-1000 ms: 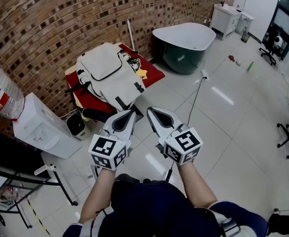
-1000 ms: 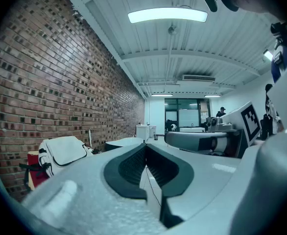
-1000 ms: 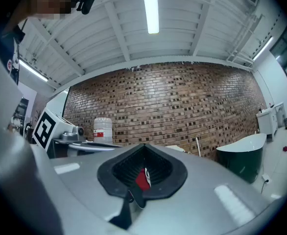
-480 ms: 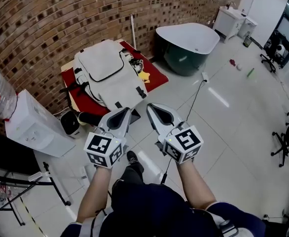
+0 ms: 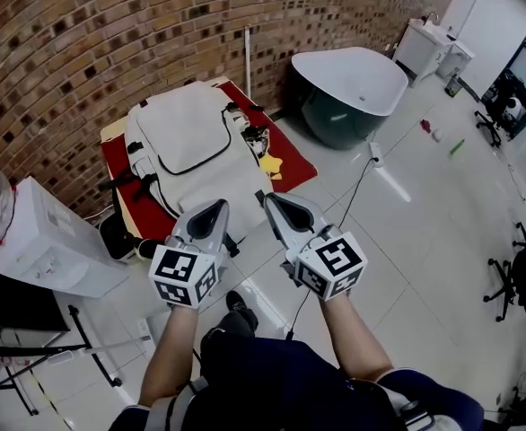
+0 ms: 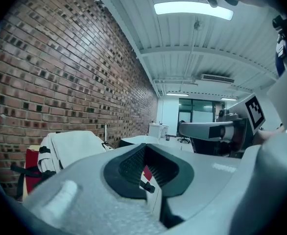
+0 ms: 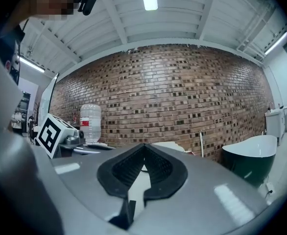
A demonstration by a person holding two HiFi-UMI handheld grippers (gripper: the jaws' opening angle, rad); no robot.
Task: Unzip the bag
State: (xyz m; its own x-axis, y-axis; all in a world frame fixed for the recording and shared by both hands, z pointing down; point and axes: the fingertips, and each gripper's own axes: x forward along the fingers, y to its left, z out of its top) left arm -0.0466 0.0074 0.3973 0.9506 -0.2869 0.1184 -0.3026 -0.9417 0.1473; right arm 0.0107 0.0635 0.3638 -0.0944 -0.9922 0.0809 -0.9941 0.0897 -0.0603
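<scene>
Hovering side by side, L gripper (image 5: 214, 208) & R gripper (image 5: 269, 197): both jaws closed, nothing held. White fabric backpack (image 5: 191, 142) lies flat just ahead of tips, on red mat (image 5: 295, 162).

Open-plan lab or studio space, brick wall (image 5: 83, 43), white tiled floor (image 5: 407, 241), freestanding bathtub (image 5: 353, 83), water dispenser (image 5: 52, 250), office chairs (image 5: 512, 281)

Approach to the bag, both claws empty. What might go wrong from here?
1. Both the left claw and right claw are shut; they must open before pinching a zipper pull, too small to see here.
2. The white backpack lies loose on the red mat; an unbraced zipper pull may drag it.
3. A cable crosses the floor near the person's feet: trip risk.
</scene>
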